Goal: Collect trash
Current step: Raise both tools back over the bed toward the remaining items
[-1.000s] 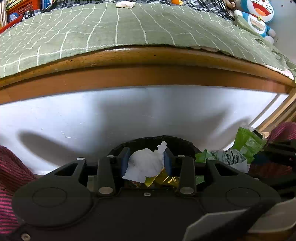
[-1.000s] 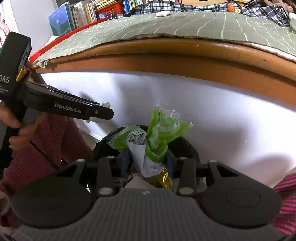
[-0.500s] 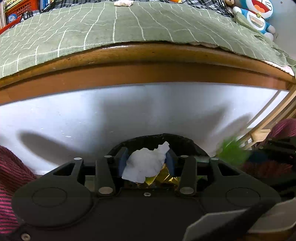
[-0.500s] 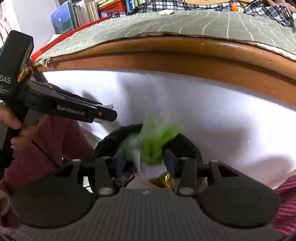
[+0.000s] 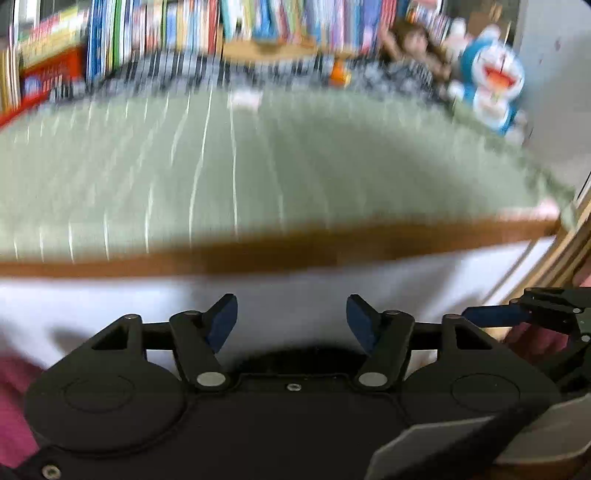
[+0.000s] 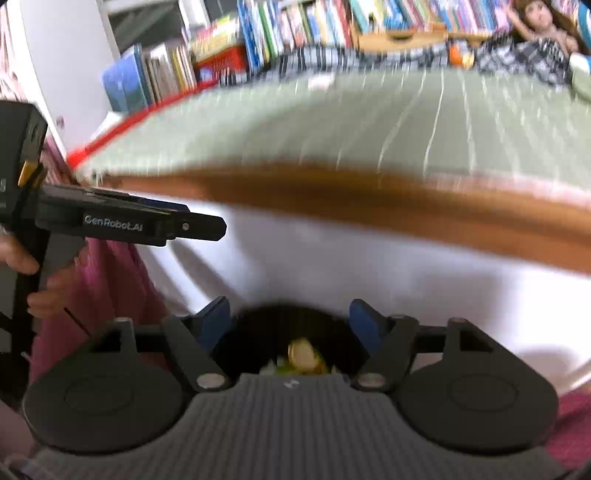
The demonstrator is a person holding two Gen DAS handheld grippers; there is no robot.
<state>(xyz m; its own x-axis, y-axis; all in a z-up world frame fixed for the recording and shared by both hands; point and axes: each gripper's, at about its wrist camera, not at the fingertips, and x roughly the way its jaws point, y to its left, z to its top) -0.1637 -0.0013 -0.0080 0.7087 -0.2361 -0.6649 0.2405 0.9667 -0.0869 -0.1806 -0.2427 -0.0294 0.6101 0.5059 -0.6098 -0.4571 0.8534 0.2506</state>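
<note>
Below, in the right wrist view, a dark bin (image 6: pixel 291 321) sits just past the right claw (image 6: pixel 290 319), and blurred yellow and green trash (image 6: pixel 304 358) lies inside it, low between the two blue fingers (image 6: pixel 214 321) but touching neither. The right claw stands spread wide and holds nothing; the trash rests beneath the gap, down in the bin's black mouth.

The left claw (image 5: pixel 291 317) is likewise spread wide, its blue pads (image 5: pixel 221 319) well apart with nothing between them. In its own view only the dark curved rim of the bin (image 5: pixel 306 354) shows just above the claw's body, and its contents cannot be made out there.

Beyond the bin rises a white panel (image 6: pixel 369 266) under a brown wooden rail (image 6: pixel 351 195), and above that lies a bed covered by a green sheet with pale grid lines (image 5: pixel 221 158). A small white scrap (image 5: pixel 245 98) lies far back on the sheet, blurred. Rows of books (image 6: pixel 295 26) stand behind the bed, and a blue and white plush toy (image 5: pixel 495 85) sits at its far right corner. In the right wrist view the left claw's black arm reaches in from the left, held by a hand (image 6: pixel 33 280) beside pink cloth (image 6: pixel 103 288).
</note>
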